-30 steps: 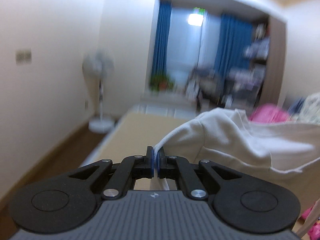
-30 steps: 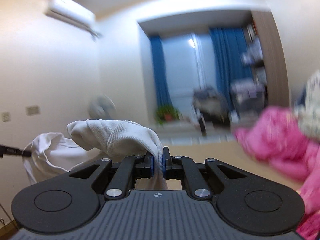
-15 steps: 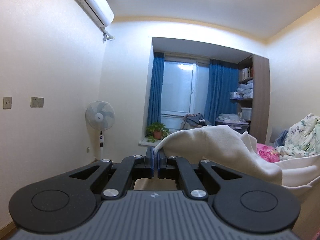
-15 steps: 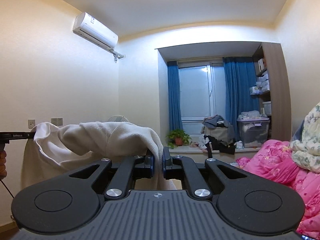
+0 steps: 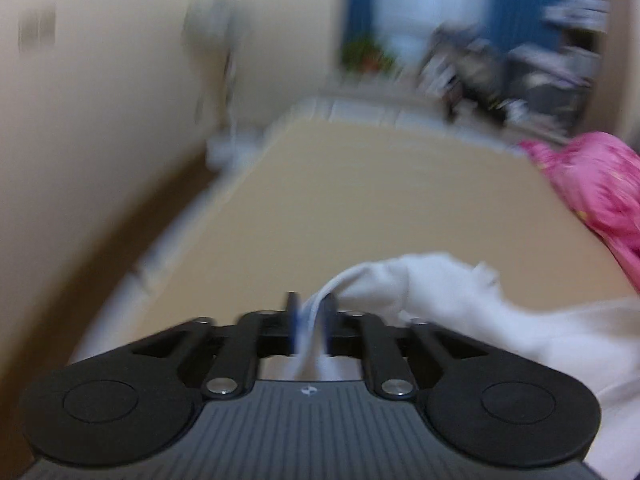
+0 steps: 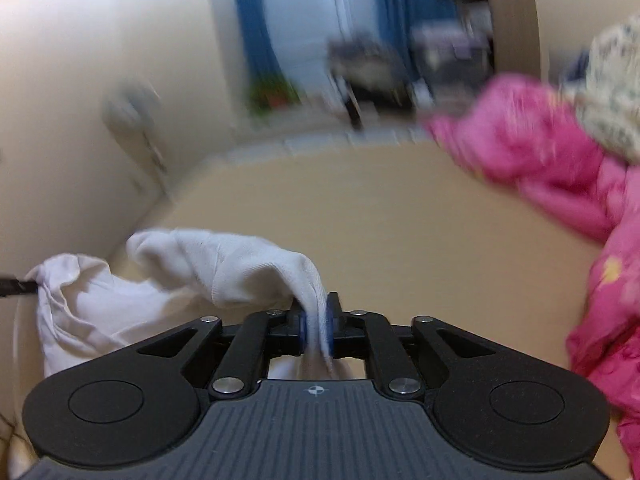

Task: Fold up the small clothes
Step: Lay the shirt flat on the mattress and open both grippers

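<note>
While both views smear with motion, the left gripper (image 5: 311, 322) pinches a bunched edge of a white garment (image 5: 460, 320), which trails off to its right above a tan bed surface (image 5: 360, 200). Across the span, the right gripper (image 6: 317, 328) clamps another edge of the same white garment (image 6: 192, 280). Its long axis runs side to side between the two grippers. Pink bedding (image 6: 560, 184) lies piled at right.

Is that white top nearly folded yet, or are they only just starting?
Only starting. Done: both grippers, left and right, are pinched on the white garment. In hand: it hangs bunched over the tan bed. Left: laying it flat and every fold.
</note>
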`<state>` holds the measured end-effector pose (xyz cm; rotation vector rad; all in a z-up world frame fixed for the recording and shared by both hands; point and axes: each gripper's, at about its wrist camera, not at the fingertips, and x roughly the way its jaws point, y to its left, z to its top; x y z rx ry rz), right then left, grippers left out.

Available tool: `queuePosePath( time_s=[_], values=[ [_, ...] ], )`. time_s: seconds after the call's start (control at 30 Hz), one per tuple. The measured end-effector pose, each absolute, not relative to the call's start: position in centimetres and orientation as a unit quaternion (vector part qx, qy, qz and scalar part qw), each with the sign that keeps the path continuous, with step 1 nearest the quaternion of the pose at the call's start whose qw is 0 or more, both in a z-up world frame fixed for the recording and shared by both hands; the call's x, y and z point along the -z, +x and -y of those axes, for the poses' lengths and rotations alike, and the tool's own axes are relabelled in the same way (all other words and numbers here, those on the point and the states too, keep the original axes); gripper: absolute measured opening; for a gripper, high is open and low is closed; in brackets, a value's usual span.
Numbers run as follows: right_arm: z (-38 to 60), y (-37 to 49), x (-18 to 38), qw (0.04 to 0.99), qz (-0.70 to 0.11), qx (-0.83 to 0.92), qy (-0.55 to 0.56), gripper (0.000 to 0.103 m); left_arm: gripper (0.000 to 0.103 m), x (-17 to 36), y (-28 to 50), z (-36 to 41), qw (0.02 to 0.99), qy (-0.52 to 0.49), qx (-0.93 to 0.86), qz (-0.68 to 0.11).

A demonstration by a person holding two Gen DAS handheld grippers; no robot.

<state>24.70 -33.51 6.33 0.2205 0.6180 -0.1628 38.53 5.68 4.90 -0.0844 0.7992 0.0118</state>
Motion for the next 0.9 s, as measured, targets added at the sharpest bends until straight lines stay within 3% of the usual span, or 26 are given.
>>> queuePosePath(
  time_s=[0.03,0.07,0.1,0.17,0.2,0.23,0.3,0.5,0.6,0.83,0.9],
  values=[
    [33.4,27.7,-3.7,0.931,-0.335,0.109,0.101,0.031,0.039,-2.5,41.5,-5.7,0.901,-0.071,-0.017,-0.427],
    [33.4,30.0,-1.2,0.915,-0.364,0.147,0.094,0.043,0.039,0.0,43.0,-4.9,0.882,-0.094,-0.023,-0.461],
    [33.3,31.3,0.6,0.907,-0.38,0.16,0.087,0.042,0.039,1.4,43.9,-4.5,0.87,-0.099,-0.022,-0.482],
    [33.4,31.0,2.5,0.907,-0.382,0.142,0.103,0.047,0.055,3.4,43.6,-3.6,0.862,-0.076,-0.004,-0.501],
    [33.5,29.6,3.0,0.909,-0.384,0.116,0.118,0.049,0.076,3.9,42.6,-3.4,0.866,-0.059,0.008,-0.496],
    [33.6,28.0,3.3,0.909,-0.385,0.1,0.122,0.05,0.09,4.2,41.0,-3.4,0.875,-0.041,0.017,-0.482],
    [34.0,24.2,4.1,0.911,-0.389,0.083,0.113,0.053,0.096,4.8,37.2,-4.1,0.892,0.001,0.019,-0.451],
    [33.1,12.2,9.0,0.882,-0.456,0.072,0.1,0.06,0.096,7.0,24.7,-7.0,0.886,0.045,0.032,-0.461],
    [31.7,8.2,12.0,0.867,-0.479,0.078,0.108,0.069,0.096,8.0,18.7,-8.2,0.875,0.04,0.031,-0.481],
    [29.4,5.8,17.8,0.836,-0.516,0.096,0.16,0.071,0.096,7.3,11.2,-9.2,0.86,0.01,0.026,-0.51],
    [29.5,6.1,17.9,0.842,-0.509,0.078,0.16,0.039,0.096,6.4,11.0,-9.0,0.865,0.022,0.017,-0.502]
  ],
)
